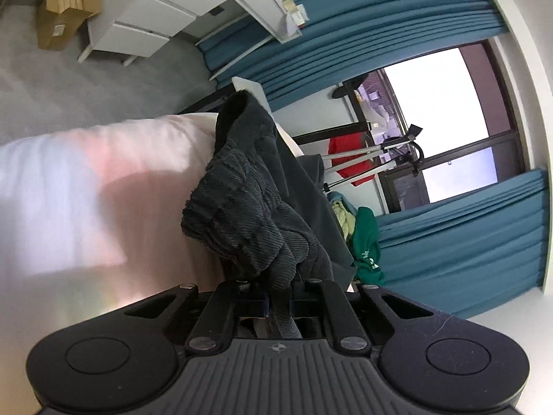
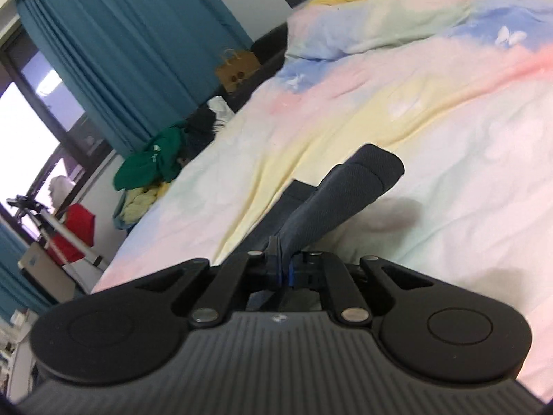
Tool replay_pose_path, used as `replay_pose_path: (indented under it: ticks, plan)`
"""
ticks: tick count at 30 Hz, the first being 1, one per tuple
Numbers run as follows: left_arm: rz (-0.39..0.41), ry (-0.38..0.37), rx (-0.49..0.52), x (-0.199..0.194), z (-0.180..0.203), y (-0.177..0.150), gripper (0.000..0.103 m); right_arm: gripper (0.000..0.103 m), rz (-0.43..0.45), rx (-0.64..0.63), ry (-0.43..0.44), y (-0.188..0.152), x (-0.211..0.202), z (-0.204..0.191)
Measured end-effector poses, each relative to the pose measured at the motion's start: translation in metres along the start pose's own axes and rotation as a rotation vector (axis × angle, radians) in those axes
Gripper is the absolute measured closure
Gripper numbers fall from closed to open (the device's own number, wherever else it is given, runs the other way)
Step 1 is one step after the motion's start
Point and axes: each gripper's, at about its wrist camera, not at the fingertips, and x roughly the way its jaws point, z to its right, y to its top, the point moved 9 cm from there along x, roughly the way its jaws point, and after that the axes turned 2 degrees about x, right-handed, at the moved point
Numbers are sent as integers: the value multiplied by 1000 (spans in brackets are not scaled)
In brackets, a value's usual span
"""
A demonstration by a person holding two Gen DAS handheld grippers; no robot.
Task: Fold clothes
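Note:
A dark grey ribbed garment (image 1: pixel 249 214) bunches up in front of the left wrist camera, and my left gripper (image 1: pixel 278 294) is shut on a fold of it, holding it above the pastel bedspread (image 1: pixel 103 180). In the right wrist view, my right gripper (image 2: pixel 285 266) is shut on another part of the same dark garment (image 2: pixel 342 193), whose cuffed end sticks out stiffly over the bedspread (image 2: pixel 432 131). A flat part of the cloth lies on the bed below it.
A heap of clothes with a green top (image 2: pixel 152 162) and a yellow piece sits at the bed's edge by teal curtains (image 2: pixel 121 52). A tripod (image 1: pixel 373 159), a red cloth, a white drawer unit (image 1: pixel 152 20) and a cardboard box (image 1: pixel 65 7) stand around the bed.

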Motion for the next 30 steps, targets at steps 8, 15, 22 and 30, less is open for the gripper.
replay_pose_path:
  ticks: [8, 15, 22, 30]
  plan:
    - [-120, 338, 115, -40, -59, -35, 93, 97, -177, -60, -143, -53, 6, 61]
    - [-105, 403, 299, -53, -41, -38, 81, 88, -113, -37, -91, -55, -2, 60]
    - [83, 451, 601, -89, 17, -44, 16, 22, -70, -166, -8, -55, -40, 31]
    - [118, 416, 832, -78, 82, -80, 10, 22, -148, -360, 181, -83, -85, -75]
